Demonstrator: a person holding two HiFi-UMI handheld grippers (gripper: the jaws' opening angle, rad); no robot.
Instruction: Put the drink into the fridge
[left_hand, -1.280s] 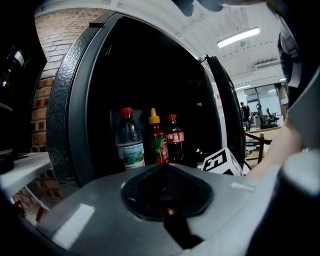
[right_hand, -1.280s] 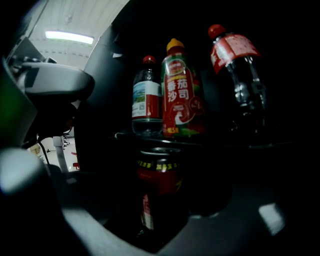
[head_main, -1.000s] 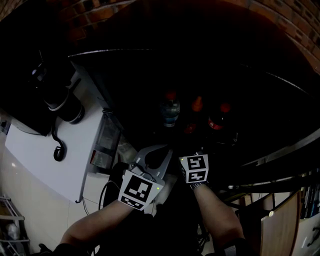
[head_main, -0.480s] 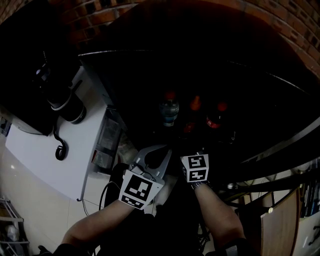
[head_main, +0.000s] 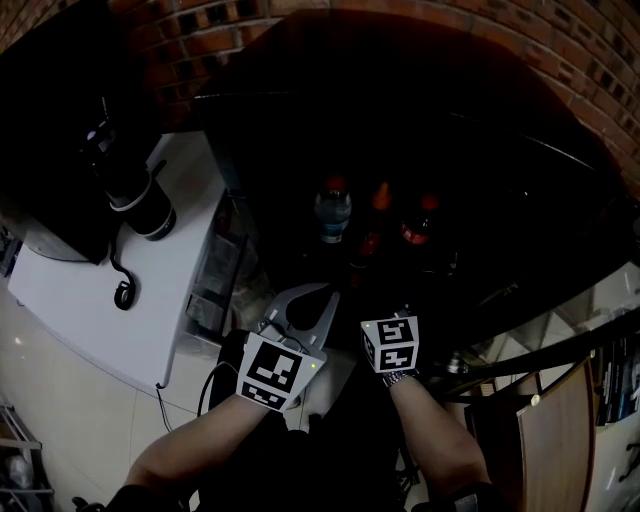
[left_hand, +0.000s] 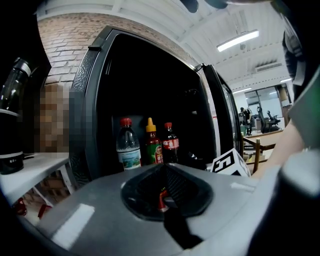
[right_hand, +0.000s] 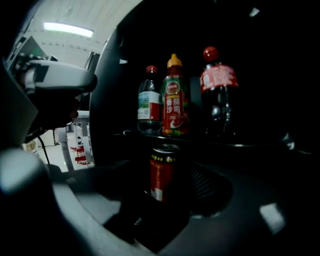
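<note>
My right gripper (right_hand: 169, 167) is shut on a red drink can (right_hand: 163, 172), held upright in front of the open black fridge (head_main: 250, 120). On the fridge shelf stand a water bottle (right_hand: 149, 102), an orange-capped sauce bottle (right_hand: 174, 100) and a cola bottle (right_hand: 217, 95). The head view shows the same three as water bottle (head_main: 333, 212), sauce bottle (head_main: 378, 215) and cola bottle (head_main: 420, 225). My left gripper (head_main: 316, 298) sits just left of the right gripper (head_main: 388, 312), jaws together and holding nothing. The can is hidden in the dark in the head view.
A white counter (head_main: 90, 300) stands left of the fridge, carrying a black appliance (head_main: 125, 185) and a looped cable (head_main: 122, 290). Brick wall (head_main: 600, 80) runs behind. The open fridge door (left_hand: 225, 115) lies to the right, with a wooden panel (head_main: 560, 440) lower right.
The bottles sit a little higher in the head view and both grippers a little lower. The right gripper keeps its hold on the can.
</note>
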